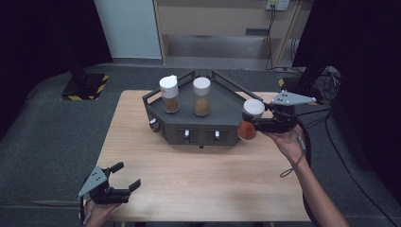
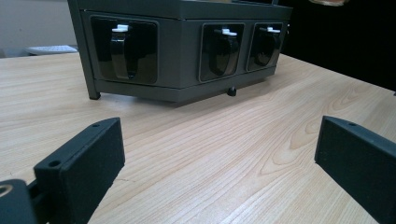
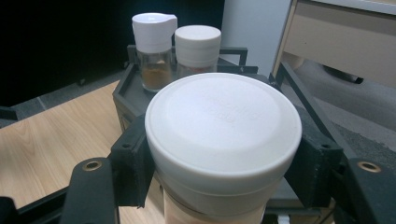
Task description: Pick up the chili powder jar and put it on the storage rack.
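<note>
While raised beside rack [image 1: 198, 124], right gripper [image 1: 255, 124] clamps jar [image 1: 249, 120]; wrist level

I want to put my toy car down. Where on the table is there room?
The wooden table is bare between the dark rack and the left gripper, and along its left edge. It is crowded at the rack, where two jars stand and the right gripper holds a third jar.

A pale wooden surface [image 1: 198, 179] stands on grey carpeted floor [image 1: 42, 142], ringed by black curtains [image 1: 33, 33]. Beyond its far edge, a light wall panel [image 1: 127, 28] adjoins a beige cabinet [image 1: 213, 19]; a yellow-and-black striped stand base [image 1: 85, 87] sits off the far-left corner.
</note>
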The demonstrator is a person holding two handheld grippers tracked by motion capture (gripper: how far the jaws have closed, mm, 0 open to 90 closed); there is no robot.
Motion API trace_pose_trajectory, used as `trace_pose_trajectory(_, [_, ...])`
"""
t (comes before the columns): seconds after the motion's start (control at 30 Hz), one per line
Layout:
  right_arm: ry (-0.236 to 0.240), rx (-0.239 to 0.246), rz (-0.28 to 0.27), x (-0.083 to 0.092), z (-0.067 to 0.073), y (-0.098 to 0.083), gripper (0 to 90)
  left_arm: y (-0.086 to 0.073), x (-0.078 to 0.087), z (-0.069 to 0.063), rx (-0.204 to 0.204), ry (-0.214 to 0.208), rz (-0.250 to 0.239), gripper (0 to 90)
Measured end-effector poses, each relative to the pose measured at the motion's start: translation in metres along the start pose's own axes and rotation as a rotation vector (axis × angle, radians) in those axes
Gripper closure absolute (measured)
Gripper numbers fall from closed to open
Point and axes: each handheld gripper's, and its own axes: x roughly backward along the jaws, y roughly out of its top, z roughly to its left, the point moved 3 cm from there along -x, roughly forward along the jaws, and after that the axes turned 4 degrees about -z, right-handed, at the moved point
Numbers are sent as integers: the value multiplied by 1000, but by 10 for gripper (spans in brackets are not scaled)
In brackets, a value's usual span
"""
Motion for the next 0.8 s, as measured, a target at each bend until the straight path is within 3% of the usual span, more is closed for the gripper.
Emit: trace_pose_trajectory(0.8, [-57, -6, 16, -53, -11, 44, 339, 0, 1, 1, 2, -1, -1, 4])
